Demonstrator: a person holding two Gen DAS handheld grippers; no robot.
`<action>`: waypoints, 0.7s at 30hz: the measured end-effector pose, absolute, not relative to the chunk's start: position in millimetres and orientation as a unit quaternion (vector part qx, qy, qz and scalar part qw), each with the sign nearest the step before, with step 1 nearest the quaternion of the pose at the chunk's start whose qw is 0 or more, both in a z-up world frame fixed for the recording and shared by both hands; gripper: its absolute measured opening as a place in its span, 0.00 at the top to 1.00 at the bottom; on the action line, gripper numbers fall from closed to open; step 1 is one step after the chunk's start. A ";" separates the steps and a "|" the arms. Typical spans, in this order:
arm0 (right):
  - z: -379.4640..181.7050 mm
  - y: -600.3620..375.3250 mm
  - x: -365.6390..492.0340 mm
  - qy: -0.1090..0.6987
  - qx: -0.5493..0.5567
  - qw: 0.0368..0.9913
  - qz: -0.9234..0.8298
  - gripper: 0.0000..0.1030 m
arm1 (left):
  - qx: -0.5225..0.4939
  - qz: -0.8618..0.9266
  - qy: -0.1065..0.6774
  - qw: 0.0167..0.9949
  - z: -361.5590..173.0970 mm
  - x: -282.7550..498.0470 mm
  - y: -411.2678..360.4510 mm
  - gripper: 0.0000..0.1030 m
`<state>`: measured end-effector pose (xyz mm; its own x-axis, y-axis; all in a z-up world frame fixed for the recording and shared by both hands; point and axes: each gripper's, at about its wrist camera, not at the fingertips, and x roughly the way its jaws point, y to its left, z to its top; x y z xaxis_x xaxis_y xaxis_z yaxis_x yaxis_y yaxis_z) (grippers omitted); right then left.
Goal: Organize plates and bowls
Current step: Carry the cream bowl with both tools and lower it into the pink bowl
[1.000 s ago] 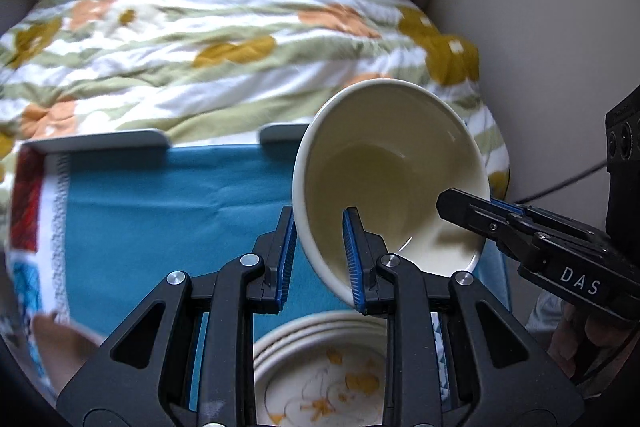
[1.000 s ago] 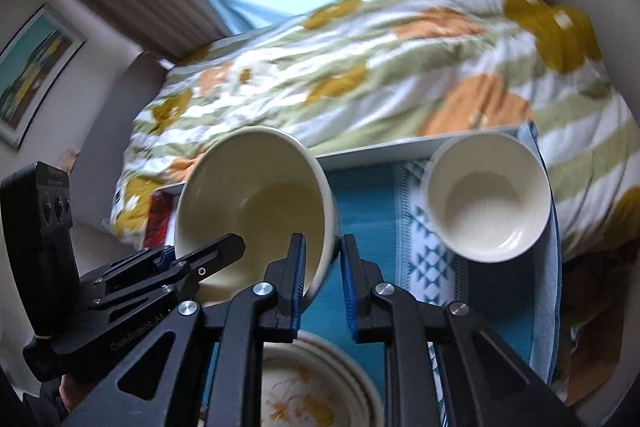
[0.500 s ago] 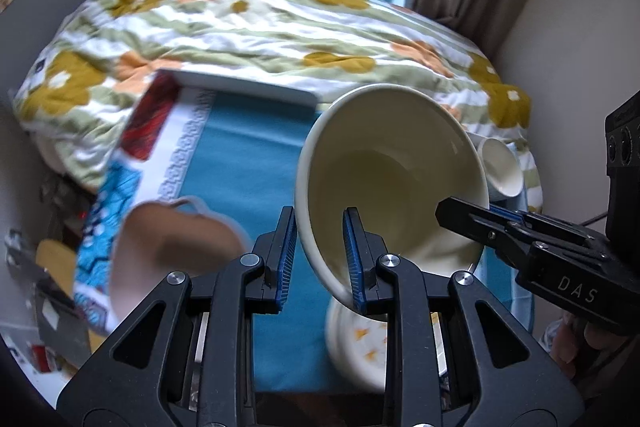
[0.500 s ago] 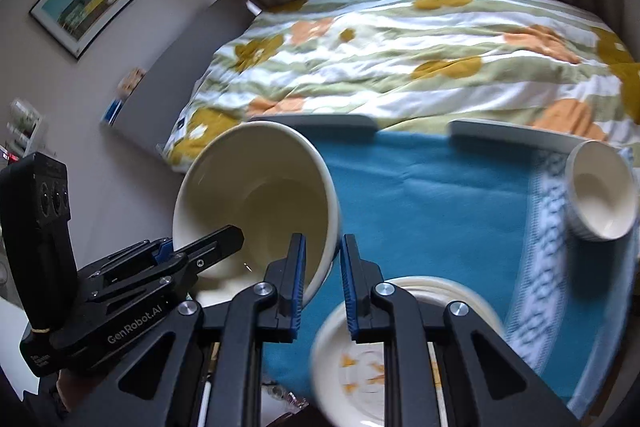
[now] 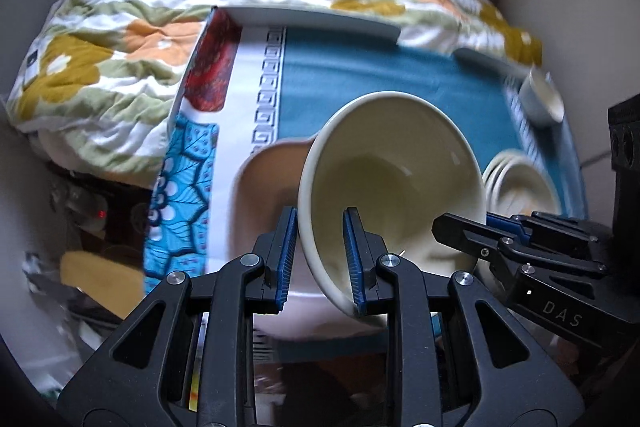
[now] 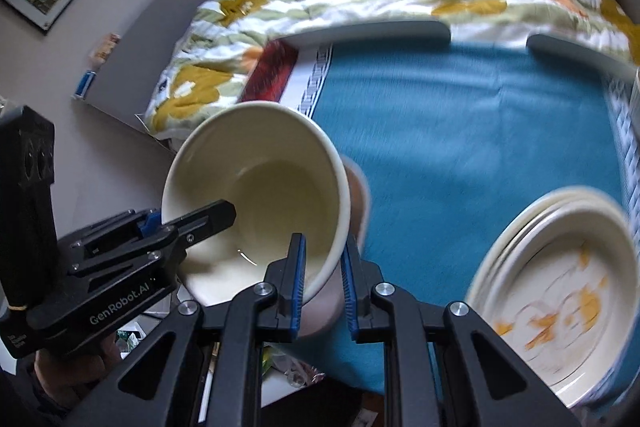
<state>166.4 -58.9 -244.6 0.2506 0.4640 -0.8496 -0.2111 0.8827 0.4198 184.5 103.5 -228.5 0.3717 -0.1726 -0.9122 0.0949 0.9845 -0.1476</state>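
Pointing steeply down, left claw [image 5: 320, 259] and right claw [image 6: 322, 281] apparently pinch the cream bowl's [image 5: 394, 171] rim.

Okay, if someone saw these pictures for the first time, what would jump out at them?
A big cream bowl, tilted, pinched at opposite rim sides by the left hand-held gripper and right hand-held gripper. Beneath it sits a pinkish bowl on the teal cloth; flower-patterned plates are stacked to the right.
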 end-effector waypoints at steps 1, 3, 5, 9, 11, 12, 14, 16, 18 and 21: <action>-248.1 -54.3 164.4 0.577 0.111 0.781 0.211 0.84 | -0.030 -0.086 0.559 0.824 -233.4 184.7 107.9 0.79; -256.9 -46.7 161.7 0.585 0.114 0.778 0.198 0.84 | -0.024 -0.098 0.566 0.818 -243.0 187.2 114.5 0.79; -262.8 -43.0 161.2 0.590 0.116 0.777 0.187 0.84 | -0.015 -0.110 0.573 0.812 -251.9 192.5 116.2 0.79; -271.7 -37.3 165.0 0.601 0.117 0.773 0.165 0.84 | 0.008 -0.128 0.580 0.804 -264.6 198.7 114.8 0.79; -273.2 -33.7 165.4 0.603 0.118 0.774 0.157 0.84 | 0.014 -0.133 0.583 0.801 -269.8 201.3 114.7 0.79; -273.9 -31.0 164.7 0.603 0.117 0.774 0.154 0.84 | 0.015 -0.134 0.585 0.800 -271.9 202.5 114.7 0.79; -275.8 -28.8 166.2 0.605 0.118 0.774 0.148 0.84 | 0.019 -0.139 0.588 0.797 -276.9 204.4 114.7 0.79; -277.4 -27.1 166.2 0.606 0.115 0.774 0.144 0.84 | 0.028 -0.139 0.588 0.796 -280.9 206.0 113.4 0.79; -279.2 -25.2 166.2 0.607 0.112 0.774 0.141 0.84 | 0.036 -0.139 0.585 0.798 -281.0 206.2 112.3 0.79; -280.1 -25.3 164.5 0.610 0.111 0.773 0.137 0.84 | 0.048 -0.139 0.586 0.797 -281.2 208.5 110.0 0.79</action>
